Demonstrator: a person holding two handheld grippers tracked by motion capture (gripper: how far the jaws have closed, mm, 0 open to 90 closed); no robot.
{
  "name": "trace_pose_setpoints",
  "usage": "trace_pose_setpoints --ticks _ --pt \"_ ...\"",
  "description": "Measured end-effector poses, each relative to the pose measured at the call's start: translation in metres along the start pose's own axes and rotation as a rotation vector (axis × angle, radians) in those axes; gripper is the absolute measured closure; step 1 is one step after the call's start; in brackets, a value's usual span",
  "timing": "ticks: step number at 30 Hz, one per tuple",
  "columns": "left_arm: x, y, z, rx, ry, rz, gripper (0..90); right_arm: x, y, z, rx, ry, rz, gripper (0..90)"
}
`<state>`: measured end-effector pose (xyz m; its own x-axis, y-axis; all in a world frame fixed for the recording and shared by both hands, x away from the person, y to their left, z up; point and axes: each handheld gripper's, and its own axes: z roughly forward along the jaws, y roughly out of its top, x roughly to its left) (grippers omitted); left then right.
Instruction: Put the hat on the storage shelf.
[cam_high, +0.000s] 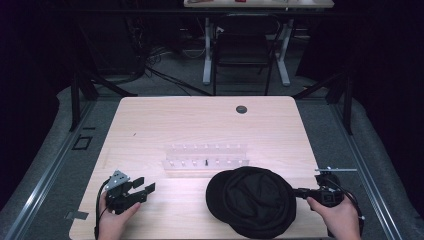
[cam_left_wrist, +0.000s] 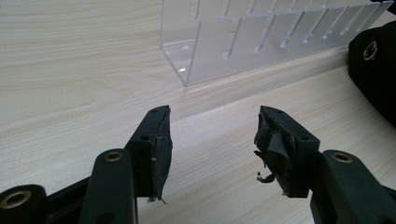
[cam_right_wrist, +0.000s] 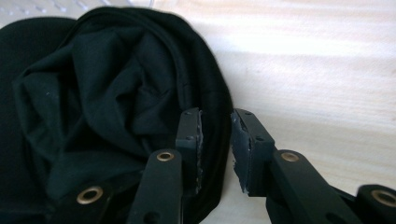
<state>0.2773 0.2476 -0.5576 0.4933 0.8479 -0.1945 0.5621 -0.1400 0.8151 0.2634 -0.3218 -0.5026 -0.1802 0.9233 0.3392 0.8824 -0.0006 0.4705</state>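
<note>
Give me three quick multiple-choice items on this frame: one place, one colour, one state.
1. Where is the clear plastic rack?
A. just beyond the cap, mid-table
B. on the floor
C. at the table's far right corner

2. What colour is the cap?
A. white
B. red
C. black

3. How does the left gripper stand?
A. shut on the rack
B. open, holding nothing
C. shut on the cap

Key: 1 A, the high view shows the rack right behind the cap; 2 C, the cap is black in every view; 3 B, bare table shows between its spread fingers, while the right gripper has the cap's edge between its fingers.
</note>
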Motion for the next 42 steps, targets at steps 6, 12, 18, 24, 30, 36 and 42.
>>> trace_pose_setpoints --ticks 6,12,18,24,30,36,42 --pt "0.000 0.000 0.000 0.008 -0.003 0.001 45.3 0.004 0.011 0.001 0.085 0.001 0.015 73.2" --pt "0.000 0.000 0.001 0.013 -0.006 -0.002 45.3 0.005 0.016 0.002 0.136 -0.003 0.027 73.5" --pt "0.000 -0.001 0.002 0.015 -0.009 -0.002 45.3 0.000 0.016 0.006 0.179 -0.005 0.050 73.2" --pt "-0.001 -0.001 0.003 0.016 -0.007 0.000 45.3 -0.002 0.016 0.011 0.199 0.001 0.062 74.9" --pt "-0.001 -0.001 0.003 0.019 -0.009 0.000 45.3 -0.005 0.020 0.017 0.220 0.002 0.048 76.1" --pt "0.000 -0.001 0.003 0.017 -0.008 -0.006 45.3 -0.005 0.023 0.026 0.263 0.008 0.035 78.2" --pt "0.000 -0.001 0.002 0.016 -0.009 -0.005 45.3 -0.005 0.026 0.031 0.307 0.021 0.030 78.3"
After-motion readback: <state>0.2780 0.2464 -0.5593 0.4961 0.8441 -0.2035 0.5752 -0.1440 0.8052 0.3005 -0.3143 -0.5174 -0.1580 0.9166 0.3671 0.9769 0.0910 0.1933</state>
